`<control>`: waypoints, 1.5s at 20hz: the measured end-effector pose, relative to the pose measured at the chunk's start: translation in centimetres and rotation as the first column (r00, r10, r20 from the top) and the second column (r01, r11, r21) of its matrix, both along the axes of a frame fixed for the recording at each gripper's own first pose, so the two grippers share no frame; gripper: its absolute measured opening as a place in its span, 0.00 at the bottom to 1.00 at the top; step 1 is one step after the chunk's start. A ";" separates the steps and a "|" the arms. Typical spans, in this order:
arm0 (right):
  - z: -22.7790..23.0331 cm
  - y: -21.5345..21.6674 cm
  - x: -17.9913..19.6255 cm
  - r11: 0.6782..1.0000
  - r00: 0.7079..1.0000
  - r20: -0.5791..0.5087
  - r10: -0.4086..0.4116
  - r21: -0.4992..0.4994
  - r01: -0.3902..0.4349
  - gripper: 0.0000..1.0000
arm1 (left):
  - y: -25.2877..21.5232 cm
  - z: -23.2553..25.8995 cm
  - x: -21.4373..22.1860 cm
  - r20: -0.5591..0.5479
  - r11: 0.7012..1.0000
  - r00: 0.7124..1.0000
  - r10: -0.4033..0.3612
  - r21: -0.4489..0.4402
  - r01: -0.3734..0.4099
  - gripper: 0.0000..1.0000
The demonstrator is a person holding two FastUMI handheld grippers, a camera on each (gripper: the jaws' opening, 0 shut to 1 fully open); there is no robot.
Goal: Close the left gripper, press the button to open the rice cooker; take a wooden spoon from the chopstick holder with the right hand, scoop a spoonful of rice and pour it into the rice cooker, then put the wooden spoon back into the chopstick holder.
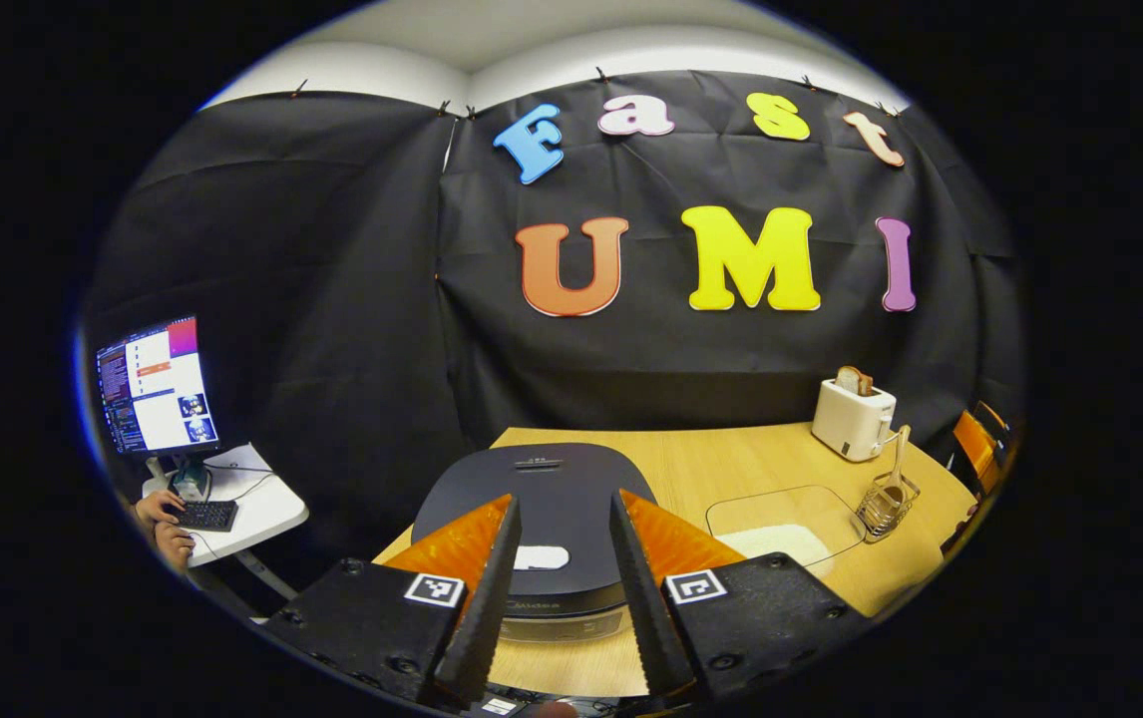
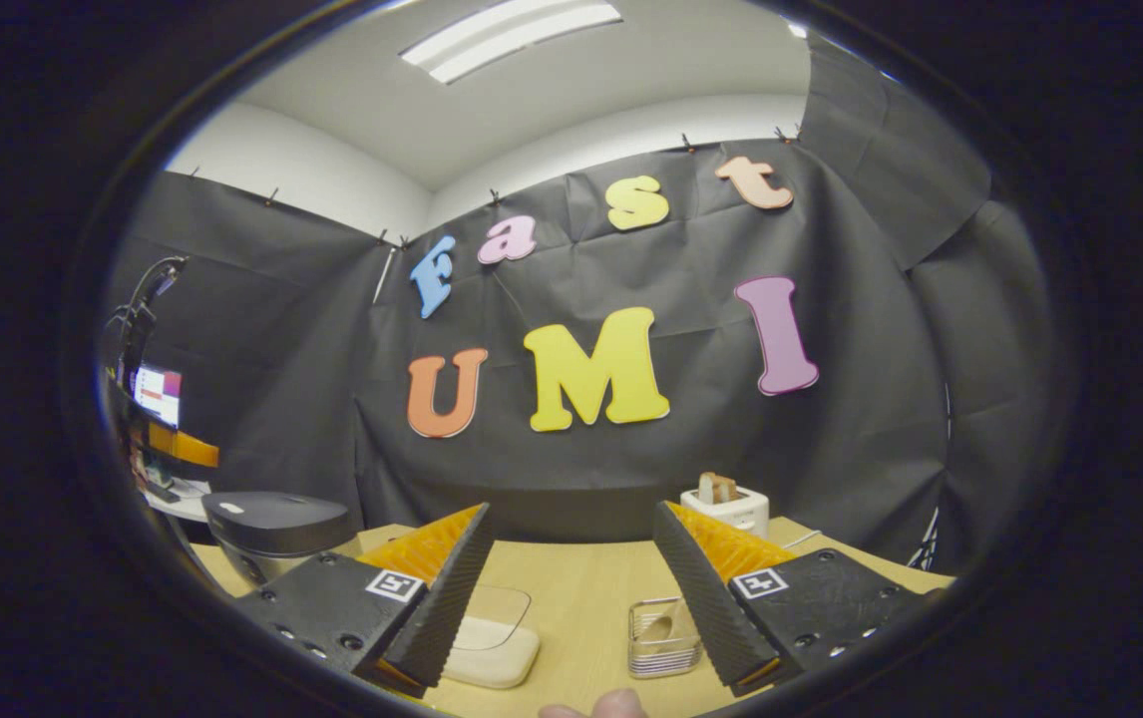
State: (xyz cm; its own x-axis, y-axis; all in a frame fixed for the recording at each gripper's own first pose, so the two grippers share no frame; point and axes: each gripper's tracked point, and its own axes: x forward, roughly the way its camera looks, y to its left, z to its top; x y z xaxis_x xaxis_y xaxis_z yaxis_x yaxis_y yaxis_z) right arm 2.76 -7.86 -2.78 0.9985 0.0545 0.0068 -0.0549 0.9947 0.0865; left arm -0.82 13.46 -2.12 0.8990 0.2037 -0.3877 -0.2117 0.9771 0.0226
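The rice cooker (image 1: pixel 532 499) is dark and round with a flat lid, and the lid is down. It sits by the bench's (image 1: pixel 731 464) near edge, at the left end. The left hand-held gripper (image 1: pixel 562 608) hangs just over it, fingers spread apart, holding nothing. A wooden spoon (image 1: pixel 897 469) stands in the wire chopstick holder (image 1: pixel 886 507) near the right edge. Beside it sits a clear box of white rice (image 1: pixel 781 534). The right hand-held gripper (image 2: pixel 571 608) is spread apart too, above the bench. A white toaster (image 1: pixel 853 417) stands at the far edge.
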 end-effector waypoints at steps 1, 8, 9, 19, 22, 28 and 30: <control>0.3 -0.4 -0.1 1.000 1.000 0.011 -0.007 0.001 0.007 0.96 | 0.2 -0.4 0.0 -0.029 1.000 1.000 0.007 -0.013 -0.007 0.49; -0.3 -1.1 0.3 1.000 1.000 0.015 -0.014 0.022 0.013 0.96 | 1.4 -3.3 0.0 -0.180 0.988 0.983 0.021 -0.148 -0.048 0.03; -0.4 -1.2 0.4 1.000 1.000 0.014 -0.014 0.027 0.014 0.96 | 1.2 -3.6 0.1 -0.204 0.985 0.979 0.012 -0.164 -0.046 0.03; -1.7 -2.3 0.9 0.998 1.000 -0.003 -0.024 0.052 0.024 0.96 | 2.2 -6.5 0.0 -0.333 0.991 0.943 0.013 -0.120 -0.056 0.03; -2.4 -2.5 1.2 0.997 1.000 -0.016 -0.026 0.078 0.027 0.95 | 2.2 -7.3 -0.4 -0.332 0.981 0.943 0.018 -0.177 -0.081 0.03; -2.5 -2.3 1.3 0.996 1.000 -0.026 -0.012 0.093 0.014 0.96 | 2.5 -6.6 -0.5 -0.308 0.983 0.951 -0.001 -0.176 -0.056 0.03; -2.0 -2.7 0.9 0.997 1.000 -0.013 -0.023 0.076 0.024 0.96 | 2.5 -6.1 -0.2 -0.289 0.980 0.957 0.030 -0.182 -0.086 0.03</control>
